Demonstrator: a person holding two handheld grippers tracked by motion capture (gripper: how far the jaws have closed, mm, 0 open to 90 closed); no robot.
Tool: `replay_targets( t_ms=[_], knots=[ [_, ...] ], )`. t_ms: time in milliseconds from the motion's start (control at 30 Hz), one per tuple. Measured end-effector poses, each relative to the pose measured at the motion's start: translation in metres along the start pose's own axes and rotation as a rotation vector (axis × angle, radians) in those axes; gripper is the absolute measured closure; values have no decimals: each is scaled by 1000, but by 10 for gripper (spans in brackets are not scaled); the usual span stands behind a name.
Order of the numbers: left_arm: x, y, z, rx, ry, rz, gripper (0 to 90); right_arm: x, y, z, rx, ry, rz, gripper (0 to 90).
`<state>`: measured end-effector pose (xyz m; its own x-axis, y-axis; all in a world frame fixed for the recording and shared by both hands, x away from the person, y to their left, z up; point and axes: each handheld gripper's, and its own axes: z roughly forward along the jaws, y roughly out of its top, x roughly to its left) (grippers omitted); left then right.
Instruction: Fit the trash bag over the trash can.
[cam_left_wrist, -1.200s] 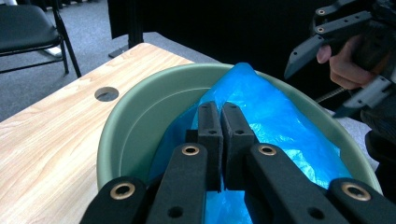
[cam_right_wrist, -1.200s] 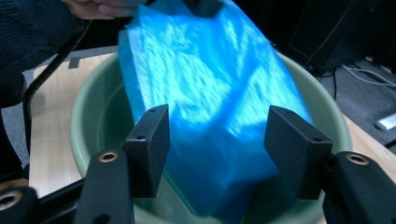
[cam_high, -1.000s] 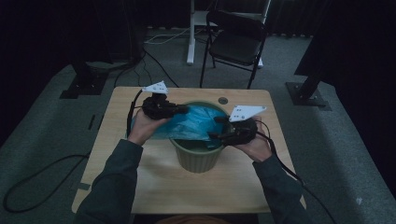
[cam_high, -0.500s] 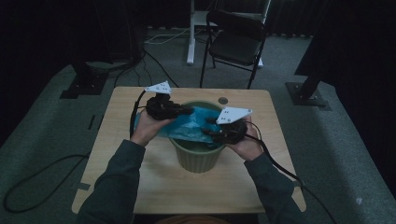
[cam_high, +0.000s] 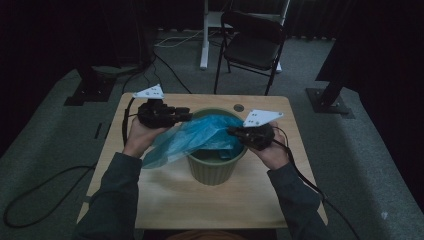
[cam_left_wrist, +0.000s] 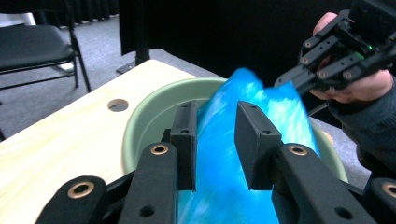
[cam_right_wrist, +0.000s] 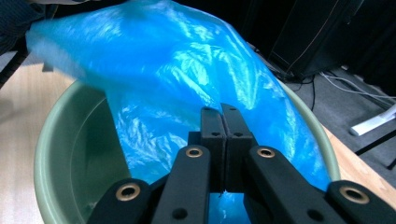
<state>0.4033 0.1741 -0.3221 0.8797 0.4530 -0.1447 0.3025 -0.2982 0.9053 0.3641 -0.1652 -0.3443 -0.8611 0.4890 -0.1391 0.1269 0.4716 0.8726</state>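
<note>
High view: two handheld grippers work a blue plastic bag (cam_high: 192, 137) over a green bin (cam_high: 212, 167) on the wooden table (cam_high: 165, 195).
Bag drapes from the bin's mouth down its left side; left gripper (cam_high: 186, 114) sits at the bag's upper edge, right gripper (cam_high: 232, 131) at the right rim. Left gripper view — its jaws have just been opening and stand apart, the bag between them, pads not pressing. Right gripper view — jaws have just closed together, tips against the bag film; whether they pinch it I cannot tell.
</note>
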Motion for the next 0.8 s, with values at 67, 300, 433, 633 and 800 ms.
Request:
replay_targets(
  t_ms=[67,300,433,633,800],
  knots=[
    [2,-6,-4,11,7,-5,695,-4,-2,-3,-9,-7,16,898],
    [1,-20,-2,33,-19,6,661,-11,-3,-10,-30,-13,37,897],
    [-7,-18,7,62,-27,47,638,-12,-3,-10,-33,-12,43,896],
    [-18,-21,20,104,4,107,733,-13,-5,-11,-40,-15,48,893],
    [-22,-23,18,107,13,143,883,-17,-7,-15,-39,-30,64,890]
  ],
)
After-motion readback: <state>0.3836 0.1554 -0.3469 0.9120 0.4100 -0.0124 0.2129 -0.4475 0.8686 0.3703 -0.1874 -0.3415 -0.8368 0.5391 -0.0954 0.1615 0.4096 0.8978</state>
